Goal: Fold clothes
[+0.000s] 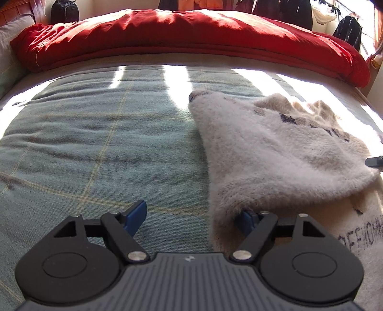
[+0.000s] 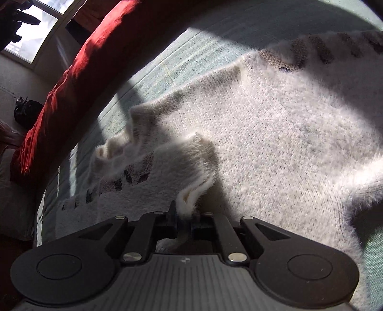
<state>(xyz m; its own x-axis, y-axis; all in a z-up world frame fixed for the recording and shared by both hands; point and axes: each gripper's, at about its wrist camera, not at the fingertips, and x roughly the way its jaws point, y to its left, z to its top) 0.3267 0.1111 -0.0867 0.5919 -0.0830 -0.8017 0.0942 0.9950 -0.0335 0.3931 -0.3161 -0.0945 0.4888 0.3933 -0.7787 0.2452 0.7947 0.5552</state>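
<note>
A fluffy white knitted sweater [image 1: 275, 153] with dark patterning lies on the green plaid bedspread [image 1: 95, 143], partly folded over itself. My left gripper [image 1: 191, 217] is open at the sweater's left edge; its right finger [image 1: 246, 220] is tucked under the fabric, and the left finger [image 1: 136, 215] is over bare bedspread. In the right wrist view the sweater [image 2: 275, 124] fills the frame. My right gripper [image 2: 184, 222] is shut on a raised fold of the sweater's edge [image 2: 191, 198]. Its tip also shows at the left wrist view's right edge [image 1: 374, 161].
A red duvet [image 1: 191, 40] is bunched along the far side of the bed, also in the right wrist view [image 2: 71, 79]. Dark clothes [image 1: 347, 31] hang behind it by a window [image 2: 36, 31]. A dark bag [image 1: 64, 12] stands at the far left.
</note>
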